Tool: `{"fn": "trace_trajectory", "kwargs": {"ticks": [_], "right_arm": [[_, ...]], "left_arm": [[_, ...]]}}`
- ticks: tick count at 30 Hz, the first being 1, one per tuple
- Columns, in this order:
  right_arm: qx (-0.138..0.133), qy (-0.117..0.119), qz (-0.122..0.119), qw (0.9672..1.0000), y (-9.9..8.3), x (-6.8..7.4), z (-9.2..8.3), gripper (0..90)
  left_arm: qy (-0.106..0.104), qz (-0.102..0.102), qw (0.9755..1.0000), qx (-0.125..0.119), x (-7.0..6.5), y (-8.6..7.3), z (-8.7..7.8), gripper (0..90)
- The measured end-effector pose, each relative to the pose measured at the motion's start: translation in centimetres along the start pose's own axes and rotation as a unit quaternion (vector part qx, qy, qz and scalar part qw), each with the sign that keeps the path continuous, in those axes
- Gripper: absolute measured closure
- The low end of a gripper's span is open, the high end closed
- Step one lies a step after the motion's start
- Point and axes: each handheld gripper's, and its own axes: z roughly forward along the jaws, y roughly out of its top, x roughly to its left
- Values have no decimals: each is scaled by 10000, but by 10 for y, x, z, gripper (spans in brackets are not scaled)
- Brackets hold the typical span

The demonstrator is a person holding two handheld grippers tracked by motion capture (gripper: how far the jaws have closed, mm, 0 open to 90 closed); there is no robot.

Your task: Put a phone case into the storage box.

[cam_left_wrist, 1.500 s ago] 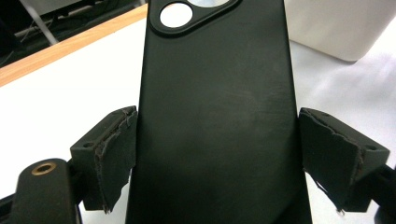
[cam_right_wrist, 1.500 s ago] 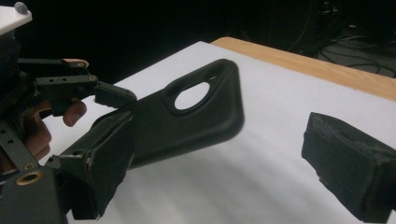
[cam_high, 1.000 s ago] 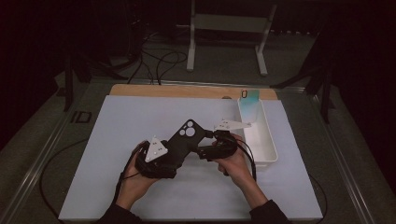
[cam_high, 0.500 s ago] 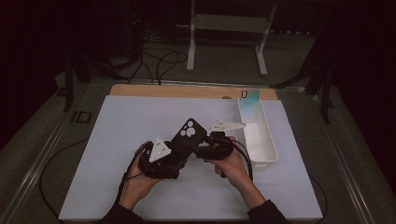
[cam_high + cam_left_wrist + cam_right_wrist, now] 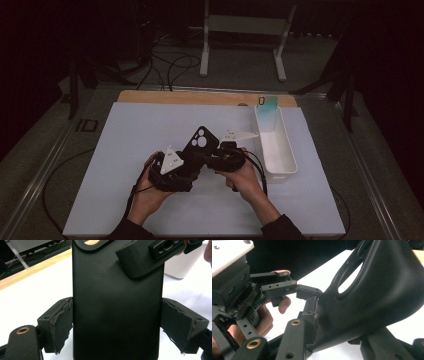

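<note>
A black phone case (image 5: 201, 141) with a camera cut-out is held above the white mat, tilted up and away. My left gripper (image 5: 191, 161) is shut on it: in the left gripper view both torn pads (image 5: 61, 327) press the long sides of the case (image 5: 115, 302). From the right, my right gripper (image 5: 209, 156) reaches in with its jaws just closing. The case's edge (image 5: 374, 290) is pinched and bent between the jaws of my right gripper (image 5: 342, 322). One of its fingers (image 5: 142, 260) lies across the case's back.
A white oblong bin (image 5: 280, 176) stands just right of the hands, with a teal phone-like slab (image 5: 267, 106) leaning at its far end. A wooden strip (image 5: 200, 97) borders the mat's far edge. Cables (image 5: 257, 170) trail from both grippers.
The right gripper's jaws have come together on the case's edge and the right hand has edged left toward the case. The left hand and its grip are unchanged.
</note>
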Motion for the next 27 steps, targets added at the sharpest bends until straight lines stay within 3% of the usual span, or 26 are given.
{"fn": "trace_trajectory", "kwargs": {"ticks": [5,11,26,27], "right_arm": [[-1,21,8,10000,0,0,0,681],[-33,160,39,9999,-1,2,1,790],[12,227,-138,9996,-1,9,3,814],[-11,213,-119,9997,-1,9,3,857]], "left_arm": [[4,-1,10000,11,-1,0,1,157],[44,43,9999,145,-1,-1,3,148],[-28,-44,9999,149,0,-3,6,135],[-26,-10,9998,172,0,-3,5,148]]}}
